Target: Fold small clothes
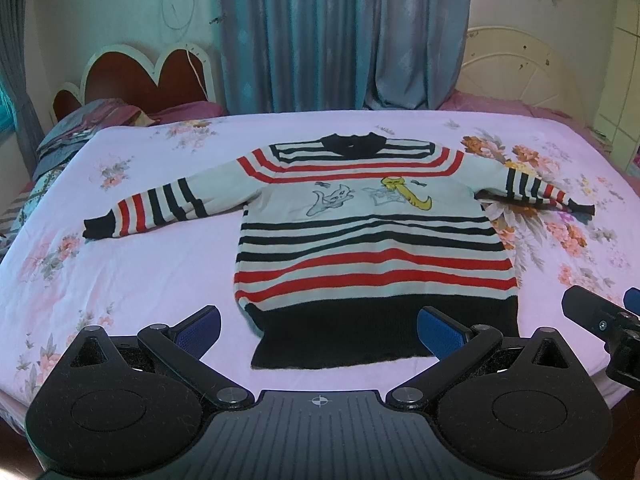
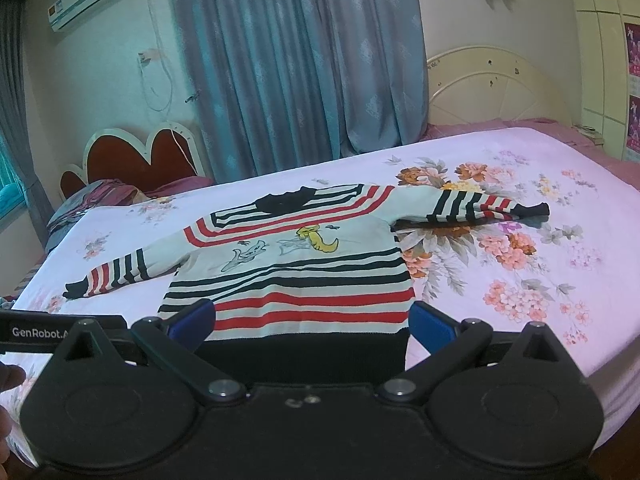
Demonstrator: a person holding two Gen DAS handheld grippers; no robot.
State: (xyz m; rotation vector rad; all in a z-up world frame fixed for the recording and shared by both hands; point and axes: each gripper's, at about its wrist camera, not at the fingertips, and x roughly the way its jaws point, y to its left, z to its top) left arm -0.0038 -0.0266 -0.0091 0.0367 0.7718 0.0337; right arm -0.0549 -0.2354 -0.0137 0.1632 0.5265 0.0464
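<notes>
A small striped sweater (image 1: 368, 240) lies flat on the bed, front up, with red, black and white bands, a cartoon print and a black hem nearest me. Both sleeves are spread out sideways. My left gripper (image 1: 318, 330) is open above the hem, its blue pads (image 1: 200, 328) wide apart and holding nothing. The right gripper (image 1: 600, 312) shows at the right edge of the left wrist view. In the right wrist view the sweater (image 2: 288, 276) lies ahead, and my right gripper (image 2: 310, 322) is open over the hem with nothing between its fingers.
The bed carries a pink floral sheet (image 1: 120, 264) with its front edge close below the grippers. Bedding is piled at the far left (image 1: 80, 128). Blue curtains (image 1: 344, 32) and a cream headboard (image 2: 492, 88) stand behind. A hand (image 2: 8, 380) shows at the left edge.
</notes>
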